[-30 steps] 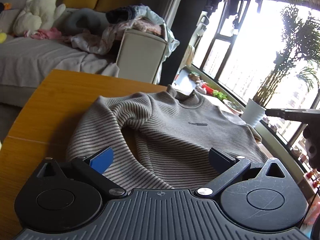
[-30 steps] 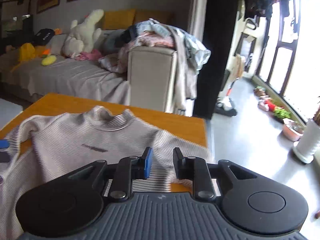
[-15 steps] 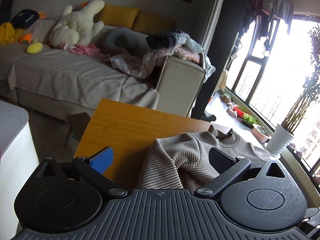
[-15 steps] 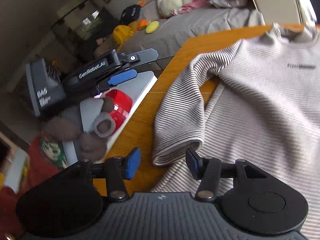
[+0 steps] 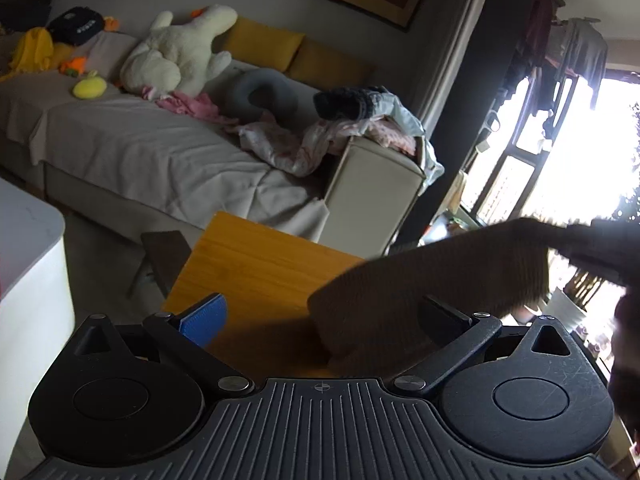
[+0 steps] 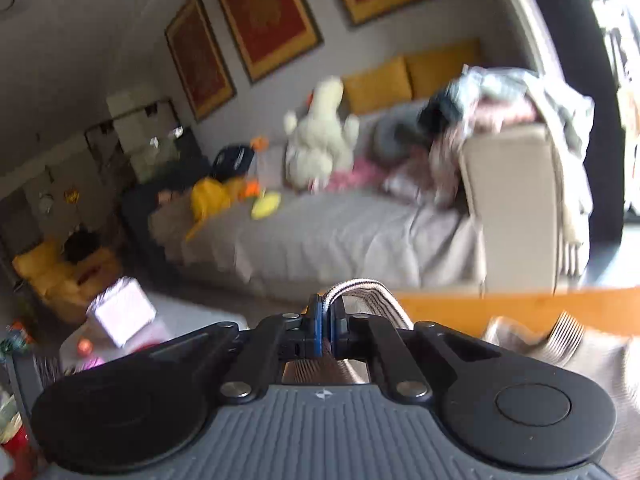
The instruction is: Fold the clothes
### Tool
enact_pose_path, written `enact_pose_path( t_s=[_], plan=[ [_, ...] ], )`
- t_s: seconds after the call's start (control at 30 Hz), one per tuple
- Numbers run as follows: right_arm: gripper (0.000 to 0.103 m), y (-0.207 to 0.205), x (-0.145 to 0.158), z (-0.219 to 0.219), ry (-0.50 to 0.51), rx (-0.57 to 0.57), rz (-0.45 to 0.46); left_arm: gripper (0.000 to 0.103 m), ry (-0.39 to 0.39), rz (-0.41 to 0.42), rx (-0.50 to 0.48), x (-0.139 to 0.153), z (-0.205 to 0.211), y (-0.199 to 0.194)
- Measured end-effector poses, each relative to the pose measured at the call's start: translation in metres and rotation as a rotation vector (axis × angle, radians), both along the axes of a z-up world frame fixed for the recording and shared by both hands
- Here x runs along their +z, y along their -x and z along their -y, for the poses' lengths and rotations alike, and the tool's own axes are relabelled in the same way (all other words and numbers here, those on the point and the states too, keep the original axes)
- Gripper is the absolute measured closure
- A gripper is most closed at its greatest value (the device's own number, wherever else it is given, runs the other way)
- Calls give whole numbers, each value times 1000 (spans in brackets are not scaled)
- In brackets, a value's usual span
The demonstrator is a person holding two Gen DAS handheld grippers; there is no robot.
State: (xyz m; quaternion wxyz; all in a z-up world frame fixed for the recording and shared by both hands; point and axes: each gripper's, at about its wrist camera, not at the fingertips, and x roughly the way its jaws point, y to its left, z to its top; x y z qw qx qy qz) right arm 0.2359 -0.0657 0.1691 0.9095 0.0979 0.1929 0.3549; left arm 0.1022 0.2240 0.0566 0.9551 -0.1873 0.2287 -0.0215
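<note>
The right gripper (image 6: 325, 326) is clamping the striped sleeve (image 6: 362, 292) of the sweater (image 5: 432, 280) and carrying it up over the table (image 5: 256, 268); it is best drawing the sleeve straight across the body, taut and level, before lowering. The left gripper (image 5: 320, 320) is hanging released, holding nothing. A second ago the sweater was lying flat with both grippers empty; now the sleeve is hanging lifted, the sofa (image 5: 140, 148) beyond.
</note>
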Motion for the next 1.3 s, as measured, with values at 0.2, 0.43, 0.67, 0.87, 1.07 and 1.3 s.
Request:
enact_pose_path(
  t_s=[0.2,0.43,0.67,0.87,1.07,1.3],
  plan=[
    [99,-29,39,48,-2,-123,99,0,-124,-73,-186,-31,68,-51],
    [99,-43,43,62,1,-107,108,0,-268,-129,-196,-61,109,-97],
    [99,-47,37,35,30,-18,130,0,-344,-134,-16,-60,74,-86],
    [99,-70,-37,71,143,-144,-42,0,-249,-129,-66,-45,51,-67],
    [99,-83,-123,119,236,-275,-239,0,-108,-38,-240,-20,75,-66],
    [93,-66,-155,146,199,-310,-346,0,-173,-71,-277,-59,152,-111]
  ],
)
